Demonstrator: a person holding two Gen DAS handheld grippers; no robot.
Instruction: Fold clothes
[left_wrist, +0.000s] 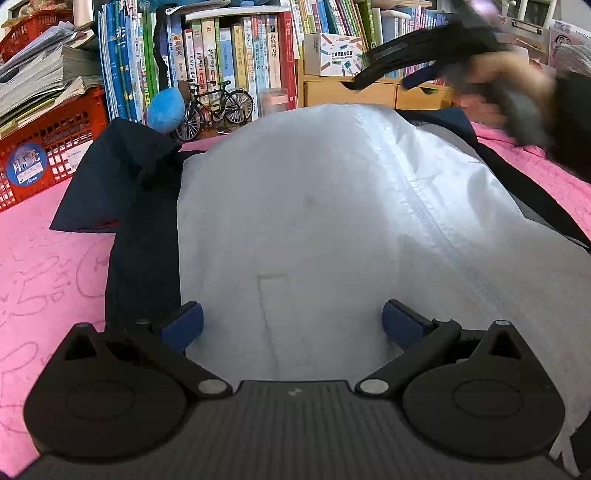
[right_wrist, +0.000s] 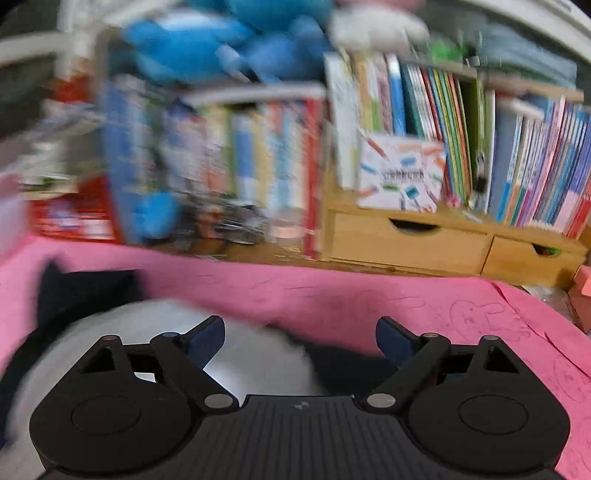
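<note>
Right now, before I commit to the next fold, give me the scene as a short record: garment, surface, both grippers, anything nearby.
garment: white and navy jacket, laid flat, white panel up, zip line running down its right part
sleeve: navy sleeve bunched at the jacket's left
surface: pink cloth with line drawings
left gripper: open, over the white panel, nothing between the jaws
right gripper: open, empty, view blurred
behind: bookshelf, red crate, model bicycle
</note>
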